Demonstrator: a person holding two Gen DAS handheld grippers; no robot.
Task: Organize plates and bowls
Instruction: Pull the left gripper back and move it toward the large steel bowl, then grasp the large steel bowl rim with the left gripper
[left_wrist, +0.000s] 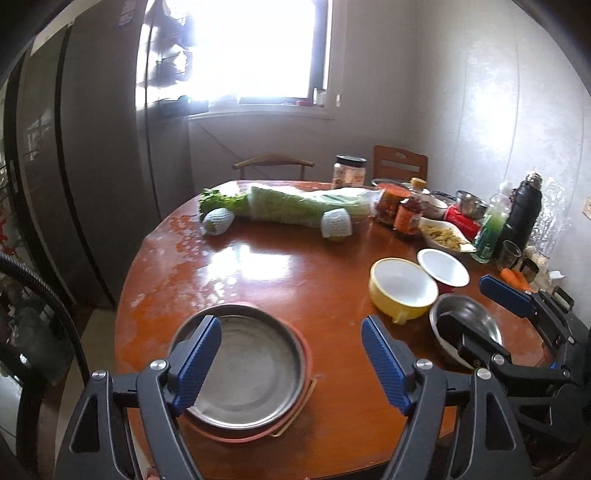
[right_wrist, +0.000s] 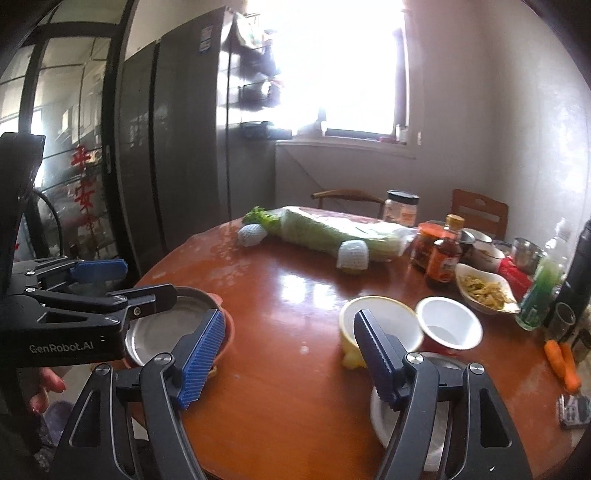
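While both tongs hang empty above the counter (left_wrist: 280, 266), the sorting looks partly done. Left tongs (left_wrist: 291, 354): jaws spread wide, nothing between the ribbed blue pads (left_wrist: 195, 365); right tongs (right_wrist: 290, 354): likewise released and empty.

Done, as I judge it: a steel plate (left_wrist: 243, 369) sits nested on a reddish-pink plate (left_wrist: 303, 376) at the near left edge of the counter, directly beneath the left tongs. That makes one stack of two.

Left to do, by my reading: the bowls stand unstacked on the right side. Yellow bowl (left_wrist: 402, 288) and small white bowl (left_wrist: 443, 266) touch or nearly touch, rim to rim; a steel bowl (left_wrist: 465, 325) lies just nearer, under the right tongs. The right wrist view shows a white rim (right_wrist: 380, 413) beneath that steel bowl, so it may already rest in another dish; cannot tell for sure.

Materials and shapes:
- steel plate: dull brushed metal, flat floor, low upright rim
- reddish-pink plate: matte, likely plastic, round
- yellow bowl: glossy, thick wall, white inside, small lug at the near side
- small white bowl: red outside, flared
- counter: round, lacquered orange-brown wood, strong glare from the window

Wrapped cabbage (left_wrist: 306, 206), sauce bottles (left_wrist: 406, 218) and a dish of food (left_wrist: 447, 232) crowd the far side, well apart from the work.
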